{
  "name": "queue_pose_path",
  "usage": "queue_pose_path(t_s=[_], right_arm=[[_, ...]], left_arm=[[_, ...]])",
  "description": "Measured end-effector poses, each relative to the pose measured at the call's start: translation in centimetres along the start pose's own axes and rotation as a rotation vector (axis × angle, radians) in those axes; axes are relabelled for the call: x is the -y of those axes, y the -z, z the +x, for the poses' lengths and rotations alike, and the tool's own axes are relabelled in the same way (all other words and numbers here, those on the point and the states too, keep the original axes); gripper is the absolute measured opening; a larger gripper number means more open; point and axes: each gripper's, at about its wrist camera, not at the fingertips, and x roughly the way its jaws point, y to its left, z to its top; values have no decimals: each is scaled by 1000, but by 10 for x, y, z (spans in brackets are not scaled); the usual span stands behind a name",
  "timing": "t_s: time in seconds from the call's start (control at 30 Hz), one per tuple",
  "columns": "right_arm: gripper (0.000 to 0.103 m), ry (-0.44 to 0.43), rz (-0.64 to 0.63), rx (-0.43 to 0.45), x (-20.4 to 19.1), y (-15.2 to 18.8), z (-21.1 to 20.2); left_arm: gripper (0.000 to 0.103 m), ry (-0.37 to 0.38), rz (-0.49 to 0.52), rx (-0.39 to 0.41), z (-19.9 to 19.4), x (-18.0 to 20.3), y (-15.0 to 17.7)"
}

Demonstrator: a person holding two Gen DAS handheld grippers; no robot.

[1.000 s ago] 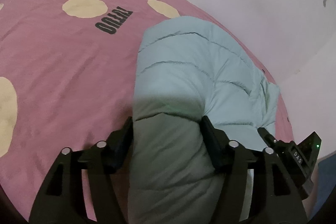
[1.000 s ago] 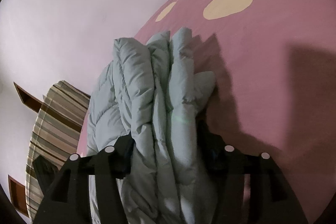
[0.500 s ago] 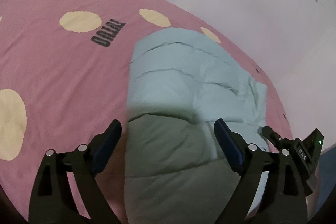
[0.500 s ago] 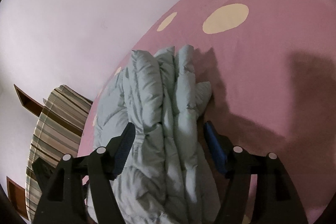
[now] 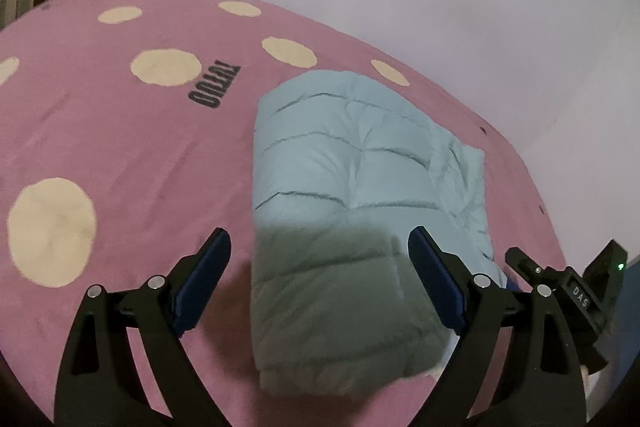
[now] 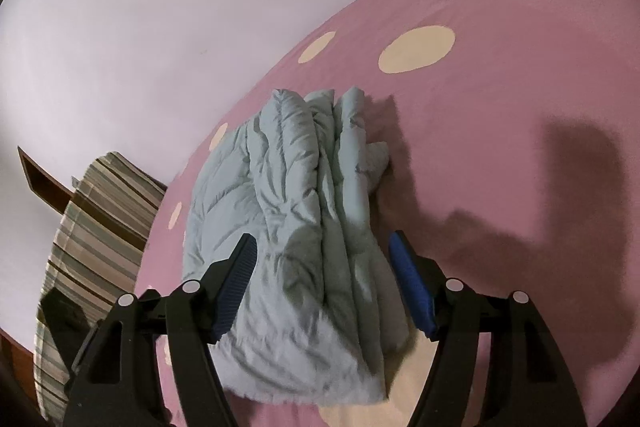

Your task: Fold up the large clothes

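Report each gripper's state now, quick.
Left gripper: open, holding nothing, jaws spread either side of the folded pale blue quilted puffer jacket.
Right gripper: open, holding nothing, jaws apart around that jacket's layered edge.

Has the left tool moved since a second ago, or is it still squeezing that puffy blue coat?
Yes. The left tool has opened and backed away from the coat: against the pink bedspread, its fingers no longer touch the folded bundle.
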Motion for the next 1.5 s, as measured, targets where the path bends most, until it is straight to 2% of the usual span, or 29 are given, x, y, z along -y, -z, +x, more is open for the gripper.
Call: queue_pose_path(t_s=[0.23, 0.4, 0.47, 0.67, 0.8, 1.0, 1.5], right_arm=[[68, 90, -51, 20, -14, 17, -32], [69, 123, -116, 31, -27, 29, -51], [74, 141, -142, 35, -32, 33, -58], [75, 227, -254, 77, -55, 47, -78], [80, 278, -307, 110, -67, 53, -93], [81, 345, -386, 166, -85, 64, -113], [82, 393, -450, 233, -110, 69, -139]], left_arm=[[90, -66, 45, 45, -37, 9, 16], [90, -128, 81, 66, -60, 14, 29], [91, -151, 95, 84, -71, 17, 32], [92, -192, 133, 128, -100, 29, 39], [93, -227, 159, 150, -112, 39, 42], [96, -238, 164, 167, -129, 47, 49], [97, -250, 200, 193, -150, 68, 49]])
